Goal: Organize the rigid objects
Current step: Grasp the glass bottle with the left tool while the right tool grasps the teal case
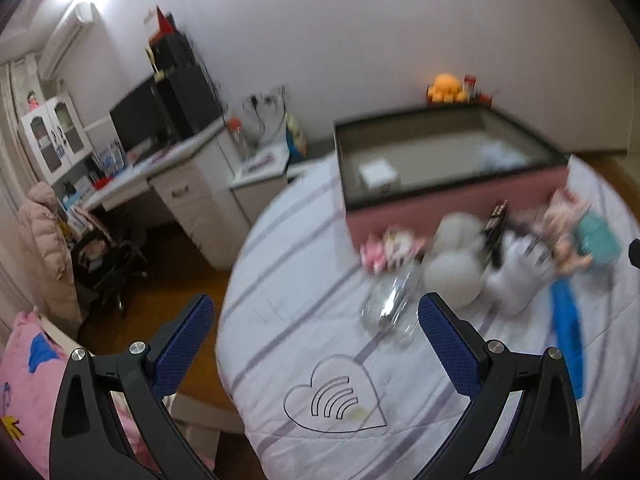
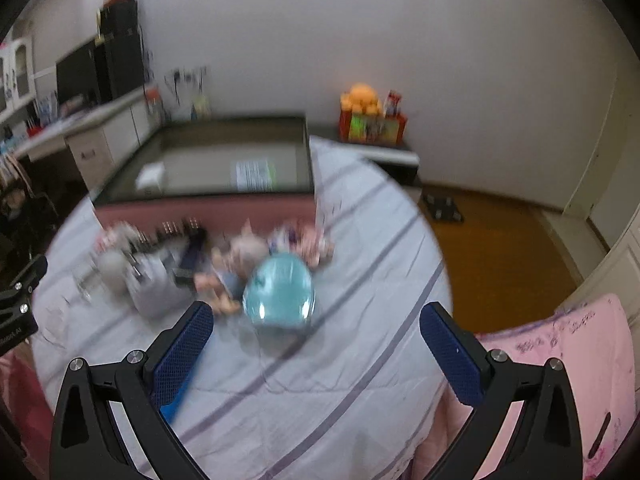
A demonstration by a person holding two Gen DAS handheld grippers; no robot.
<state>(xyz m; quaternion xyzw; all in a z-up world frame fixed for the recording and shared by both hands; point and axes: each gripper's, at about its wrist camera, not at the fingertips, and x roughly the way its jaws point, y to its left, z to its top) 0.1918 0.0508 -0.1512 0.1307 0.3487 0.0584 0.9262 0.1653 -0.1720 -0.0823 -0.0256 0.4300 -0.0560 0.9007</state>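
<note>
A pink storage box with a dark rim lies open on a white striped bed; a small white box sits inside it. In front of it is a blurred pile: a clear glass jar, white balls, a white plush, dolls and a teal container. My left gripper is open over the bed's edge, just left of the jar. My right gripper is open too, the teal container just beyond its gap.
A white desk with a monitor and an office chair stands left of the bed. An orange plush toy sits on a low stand by the wall. Pink bedding lies right. Wood floor shows beyond.
</note>
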